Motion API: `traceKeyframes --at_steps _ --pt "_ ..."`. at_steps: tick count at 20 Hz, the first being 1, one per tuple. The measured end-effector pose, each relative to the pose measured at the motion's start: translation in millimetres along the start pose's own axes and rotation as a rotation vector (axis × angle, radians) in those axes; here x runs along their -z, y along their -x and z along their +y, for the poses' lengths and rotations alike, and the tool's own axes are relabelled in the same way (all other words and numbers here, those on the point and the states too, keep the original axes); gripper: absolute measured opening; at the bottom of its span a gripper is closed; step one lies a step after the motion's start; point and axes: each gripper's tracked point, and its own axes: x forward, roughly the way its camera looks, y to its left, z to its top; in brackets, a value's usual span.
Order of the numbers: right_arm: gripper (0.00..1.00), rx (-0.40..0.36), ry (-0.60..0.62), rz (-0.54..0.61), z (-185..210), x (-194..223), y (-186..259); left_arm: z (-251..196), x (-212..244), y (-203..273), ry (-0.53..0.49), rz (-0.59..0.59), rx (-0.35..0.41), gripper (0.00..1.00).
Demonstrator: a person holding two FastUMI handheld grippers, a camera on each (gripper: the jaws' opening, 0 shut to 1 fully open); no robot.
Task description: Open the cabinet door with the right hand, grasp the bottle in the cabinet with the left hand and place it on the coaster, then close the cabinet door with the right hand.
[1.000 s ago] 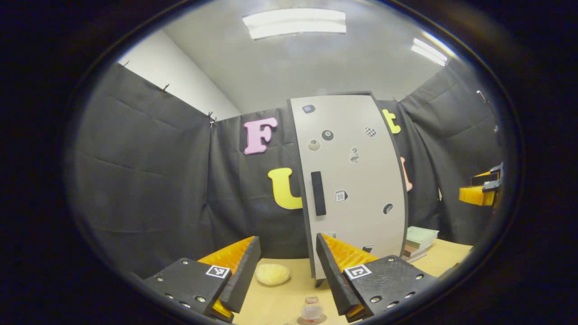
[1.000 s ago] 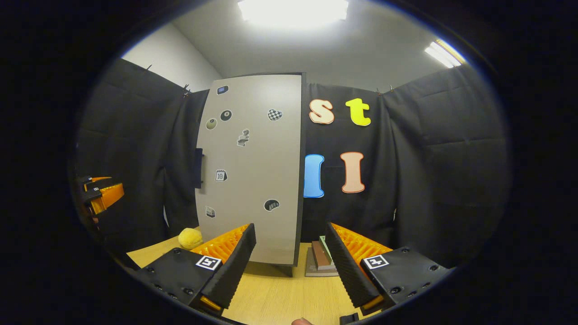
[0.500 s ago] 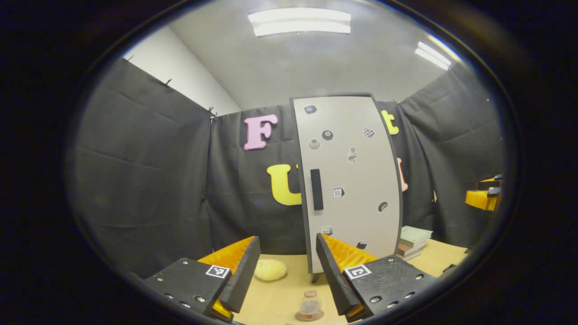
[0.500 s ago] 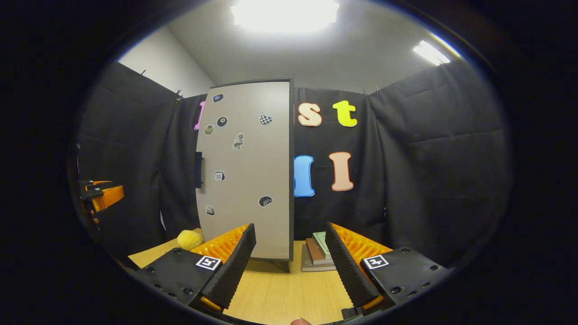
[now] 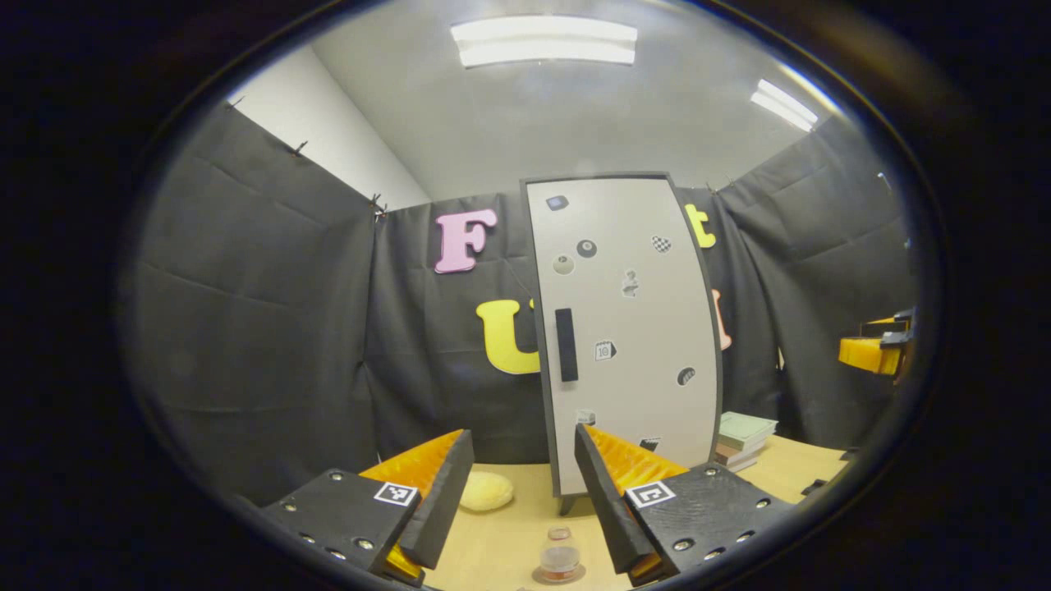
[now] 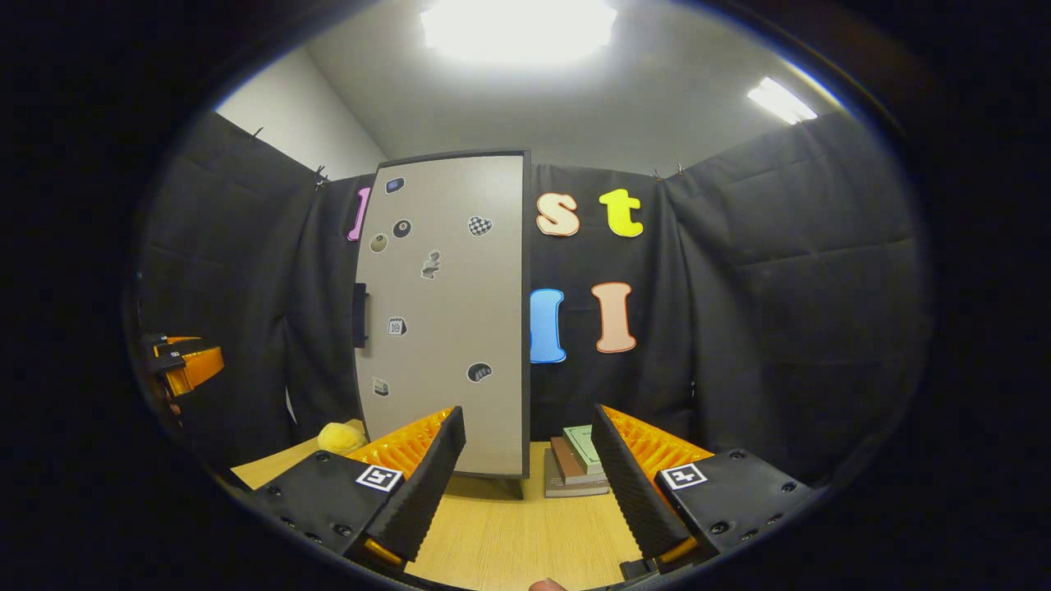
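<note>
Bottle (image 5: 560, 556) stands on the coaster (image 5: 562, 574) on the worktop (image 5: 509, 542), low between the spread fingers of the left tongs (image 5: 520, 492), which hold nothing. Ahead of them the cabinet door (image 5: 628, 328) is shut, its dark handle (image 5: 566, 345) near its left edge. Right tongs (image 6: 525, 484) are likewise spread and empty, facing the door (image 6: 447, 312), with stacked books (image 6: 575, 472) between their fingers farther off.
</note>
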Motion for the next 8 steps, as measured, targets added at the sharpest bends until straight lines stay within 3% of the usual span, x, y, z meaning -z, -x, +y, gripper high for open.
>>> traceKeyframes --at_steps 6,8 --pt "0.98 0.007 0.01 -0.002 4.5 -0.3 0.6 6.8 0.3 0.0 0.003 -0.002 0.001 0.79" --pt "0.93 0.008 0.01 -0.002 7.5 0.2 1.3 7.6 0.6 1.7 -0.004 -0.003 0.004 0.74"
